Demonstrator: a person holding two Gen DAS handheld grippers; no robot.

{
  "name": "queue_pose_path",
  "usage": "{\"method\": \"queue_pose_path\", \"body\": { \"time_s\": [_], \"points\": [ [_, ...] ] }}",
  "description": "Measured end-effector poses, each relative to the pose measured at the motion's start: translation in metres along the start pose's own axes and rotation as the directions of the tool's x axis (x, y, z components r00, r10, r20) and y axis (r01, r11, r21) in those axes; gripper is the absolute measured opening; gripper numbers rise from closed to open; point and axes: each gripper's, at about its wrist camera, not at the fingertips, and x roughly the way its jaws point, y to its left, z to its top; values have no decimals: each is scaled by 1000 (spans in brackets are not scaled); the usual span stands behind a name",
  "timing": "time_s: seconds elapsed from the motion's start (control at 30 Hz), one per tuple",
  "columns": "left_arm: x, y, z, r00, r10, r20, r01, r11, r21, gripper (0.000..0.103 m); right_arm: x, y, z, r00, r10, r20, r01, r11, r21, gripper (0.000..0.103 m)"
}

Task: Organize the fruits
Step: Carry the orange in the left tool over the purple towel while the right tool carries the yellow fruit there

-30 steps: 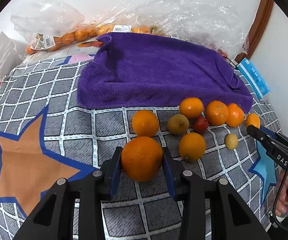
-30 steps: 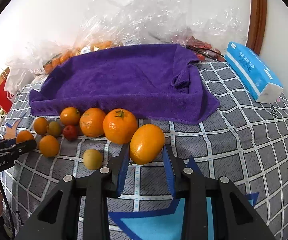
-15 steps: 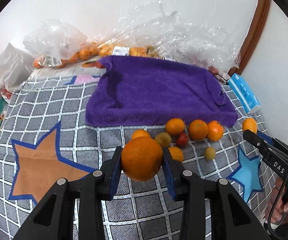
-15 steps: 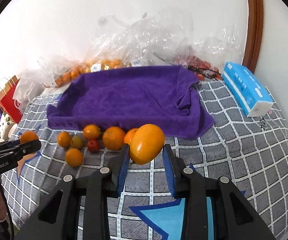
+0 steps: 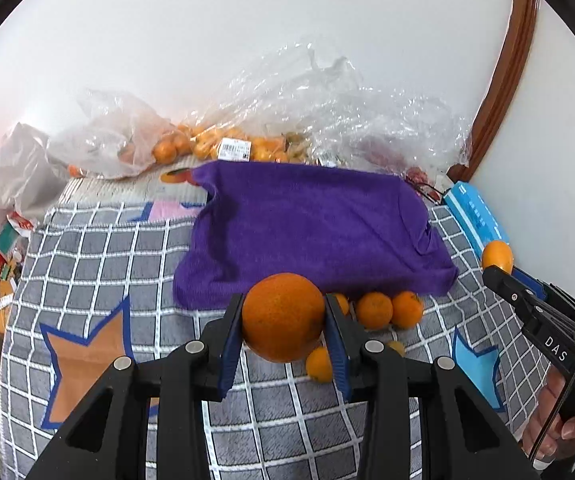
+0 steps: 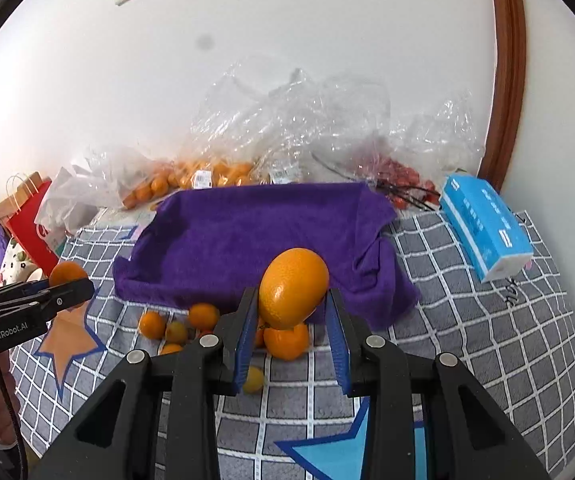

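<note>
On the far left, beside the mat (image 6: pixel 487 344), we see a red bag (image 6: pixel 27 232) on the floor. Behind the towel (image 5: pixel 307 232), to its left, lies a clear bag (image 5: pixel 119 148) with small oranges inside. Our left gripper (image 5: pixel 283 326) is clamped on a round orange (image 5: pixel 283 316), which hangs above the mat just in front of the towel's near edge. In the right view this gripper (image 6: pixel 67 288) shows at the left of the towel, with the orange (image 6: pixel 65 272) between its fingers. The purple towel is spread in the middle of the mat, with nothing on it. Just in front of its near edge, a group of loose fruits (image 6: pixel 203 316) rests on the mat: some oranges, one yellowish (image 6: pixel 253 378), one red that is mostly hidden. Our right gripper (image 6: pixel 293 322) is clamped on an oval orange (image 6: pixel 293 288), held tilted above the towel's near right corner. From the left view we see it (image 5: pixel 497 270) at the right of the towel, with its orange (image 5: pixel 496 255). To the right of the towel, a blue box (image 6: pixel 487 228) lies on the mat.
</note>
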Motion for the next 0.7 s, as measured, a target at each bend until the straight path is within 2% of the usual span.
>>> {"method": "queue_pose_path", "body": {
  "time_s": [0.33,0.7],
  "points": [
    [8,5,36,1000,1,16,-1,1000,6,36,14,1,29,1000,0,28,0,1000,9,33],
    [23,11,62,1000,1,30,-2,1000,18,36,35,4,53,999,-15,31,15,1000,7,33]
  ]
}}
